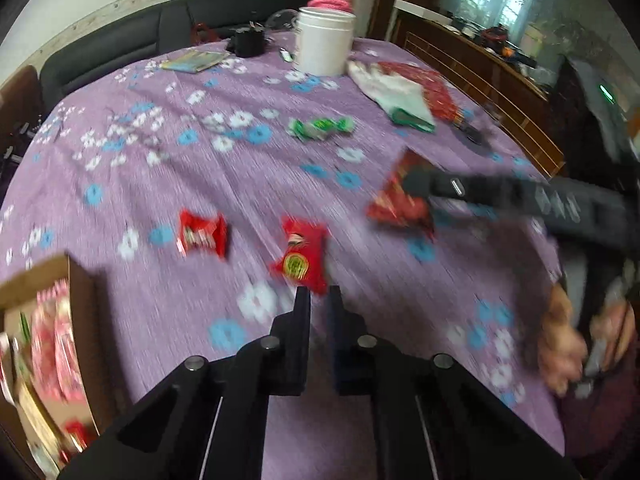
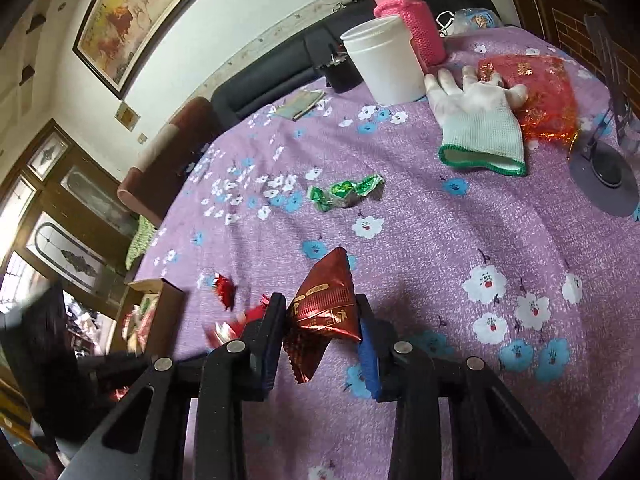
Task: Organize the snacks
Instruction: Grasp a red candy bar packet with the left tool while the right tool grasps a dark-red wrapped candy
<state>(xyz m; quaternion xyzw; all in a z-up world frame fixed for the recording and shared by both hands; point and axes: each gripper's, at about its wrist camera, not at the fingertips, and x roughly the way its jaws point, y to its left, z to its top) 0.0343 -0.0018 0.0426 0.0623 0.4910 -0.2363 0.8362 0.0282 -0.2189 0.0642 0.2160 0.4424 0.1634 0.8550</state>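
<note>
Right wrist view shows the right gripper (image 2: 322,316) with its jaws pressed on a dark red, pyramid-shaped foil snack packet (image 2: 326,304), held just above the purple floral tablecloth (image 2: 460,240). Far beyond it lie green twist-wrapped candies (image 2: 344,192), and further still a white knit work glove with a green cuff (image 2: 480,128) resting partly on a red glittery mesh pouch (image 2: 540,92), with a white plastic tub (image 2: 384,60) and a bottle in a pink knitted sleeve (image 2: 412,24) at the far edge. An open cardboard box (image 2: 160,308) holding wrapped snacks sits at the near left edge of the table. From the left wrist view, the left gripper (image 1: 318,300) has its jaws drawn together with nothing between them, hovering just near of a red wrapped candy with a green and gold round label (image 1: 298,260); another red wrapped candy (image 1: 202,236) lies to its left. That view is blurred, and a bare hand (image 1: 568,344) shows at the right.
</note>
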